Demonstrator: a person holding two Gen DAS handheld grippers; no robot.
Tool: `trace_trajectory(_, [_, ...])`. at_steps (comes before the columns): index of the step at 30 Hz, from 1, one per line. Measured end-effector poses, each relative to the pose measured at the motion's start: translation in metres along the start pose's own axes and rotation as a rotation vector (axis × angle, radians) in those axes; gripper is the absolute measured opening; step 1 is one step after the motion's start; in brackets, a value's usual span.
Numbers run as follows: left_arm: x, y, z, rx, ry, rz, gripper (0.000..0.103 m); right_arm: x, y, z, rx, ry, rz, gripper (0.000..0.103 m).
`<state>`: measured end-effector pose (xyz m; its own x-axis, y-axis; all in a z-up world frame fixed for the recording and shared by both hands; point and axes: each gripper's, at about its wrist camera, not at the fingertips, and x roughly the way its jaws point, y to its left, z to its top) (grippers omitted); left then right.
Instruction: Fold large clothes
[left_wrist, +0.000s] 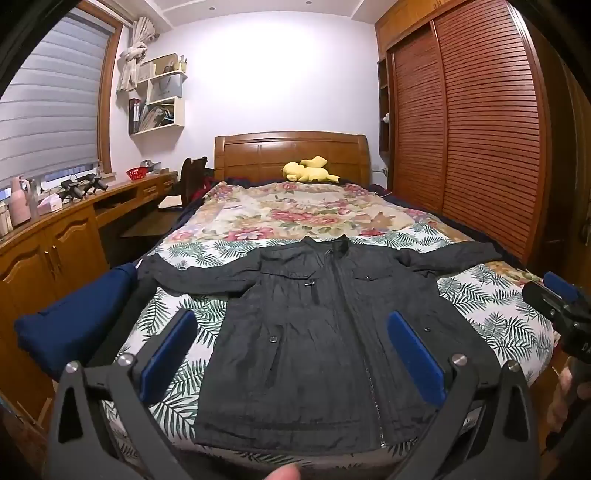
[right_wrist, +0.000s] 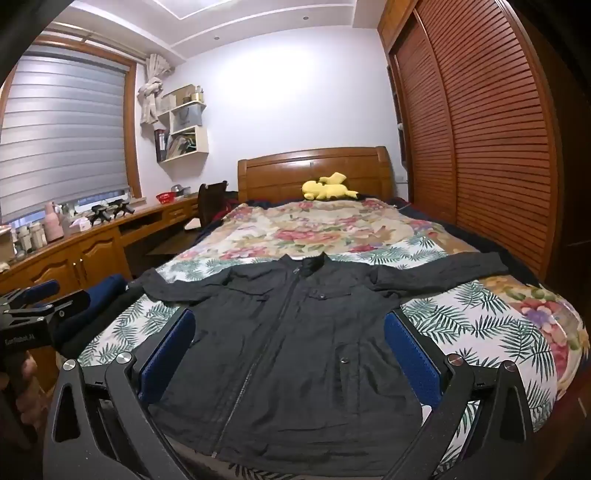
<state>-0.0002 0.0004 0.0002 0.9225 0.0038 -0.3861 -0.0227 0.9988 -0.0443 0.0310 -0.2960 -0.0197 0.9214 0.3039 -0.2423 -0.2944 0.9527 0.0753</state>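
A large dark grey zip jacket (left_wrist: 317, 332) lies flat, front up, on the bed (left_wrist: 491, 306), sleeves spread to both sides, collar toward the headboard. It also shows in the right wrist view (right_wrist: 295, 354). My left gripper (left_wrist: 291, 332) is open and empty, held above the jacket's lower half near the hem. My right gripper (right_wrist: 288, 332) is open and empty, also above the jacket's lower half. The right gripper shows at the right edge of the left wrist view (left_wrist: 561, 295); the left gripper shows at the left edge of the right wrist view (right_wrist: 33, 299).
A yellow plush toy (left_wrist: 310, 170) lies by the wooden headboard (left_wrist: 291, 155). A folded blue cloth (left_wrist: 77, 321) sits at the bed's left edge. A wooden desk (left_wrist: 74, 218) with clutter runs along the left wall. A slatted wardrobe (left_wrist: 480, 122) stands right.
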Motion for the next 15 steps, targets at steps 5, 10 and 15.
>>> trace_trajectory(5, [0.002,-0.002,0.002,0.034,0.018,0.012,0.103,-0.001,0.002,0.001,-0.006,0.021,-0.002,0.103])
trace_trajectory(10, [0.006,-0.002,0.005,0.033,0.013,0.009,0.103,-0.002,0.003,0.001,-0.007,0.022,-0.001,0.103])
trace_trajectory(15, [-0.005,-0.003,0.000,0.036,-0.015,0.016,0.103,-0.002,0.003,0.002,-0.007,0.025,0.000,0.103])
